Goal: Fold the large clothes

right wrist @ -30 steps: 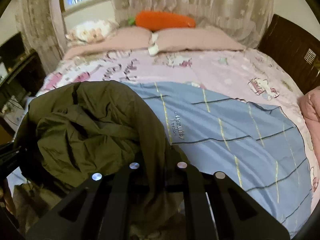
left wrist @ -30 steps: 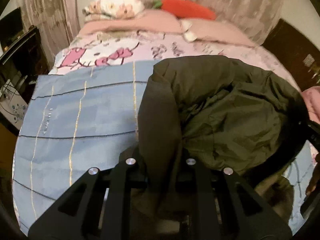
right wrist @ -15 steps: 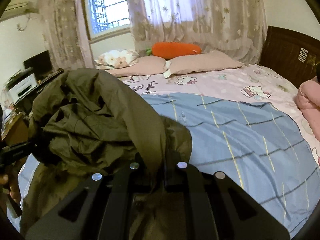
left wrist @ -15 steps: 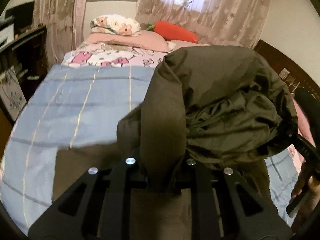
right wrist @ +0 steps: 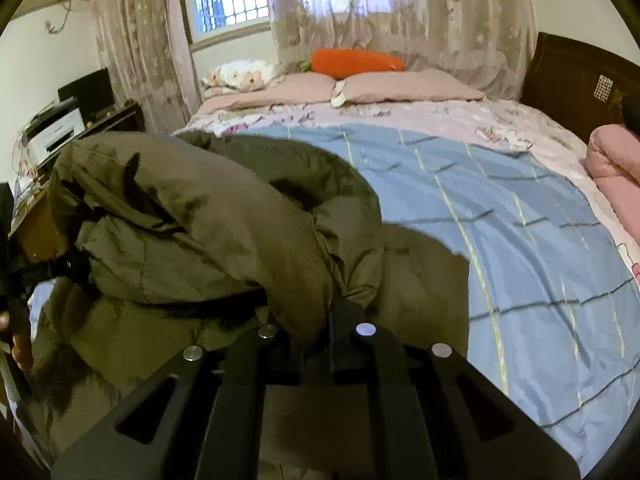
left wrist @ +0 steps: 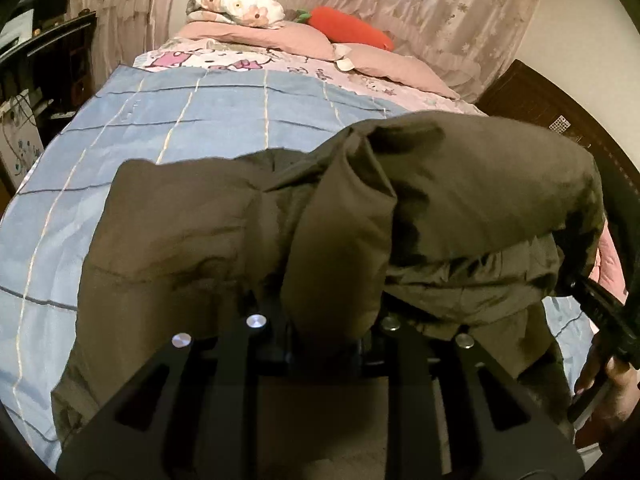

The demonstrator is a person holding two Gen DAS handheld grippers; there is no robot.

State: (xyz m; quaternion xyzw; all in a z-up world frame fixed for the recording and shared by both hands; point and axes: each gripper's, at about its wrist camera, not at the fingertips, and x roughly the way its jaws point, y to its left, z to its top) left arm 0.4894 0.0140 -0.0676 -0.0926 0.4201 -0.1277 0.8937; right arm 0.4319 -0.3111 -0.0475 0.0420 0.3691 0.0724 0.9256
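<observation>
A dark olive padded jacket (left wrist: 460, 184) lies on the blue checked blanket (left wrist: 160, 120), its far part lifted and doubled over the part nearer me. A thick fold of it stands between the fingers of my left gripper (left wrist: 332, 320), whose jaws are opening, fabric still bunched in them. My right gripper (right wrist: 332, 320) is shut on a thinner edge of the jacket (right wrist: 200, 220). Each view shows the other gripper at the jacket's far end: the right gripper (left wrist: 600, 304) with a hand (left wrist: 608, 392), the left gripper (right wrist: 36, 272). The pads are hidden by cloth.
The blanket (right wrist: 520, 220) covers a pink printed bed. Pink pillows and an orange carrot plush (right wrist: 356, 62) lie at its head. A rolled pink quilt (right wrist: 616, 160) sits at the right edge by the dark wooden headboard (right wrist: 568, 72). A dark cabinet (left wrist: 60, 60) stands left of the bed.
Both grippers have drawn back toward the bed's near edge, carrying the jacket's held edge over its lower part. More of the room and window shows now.
</observation>
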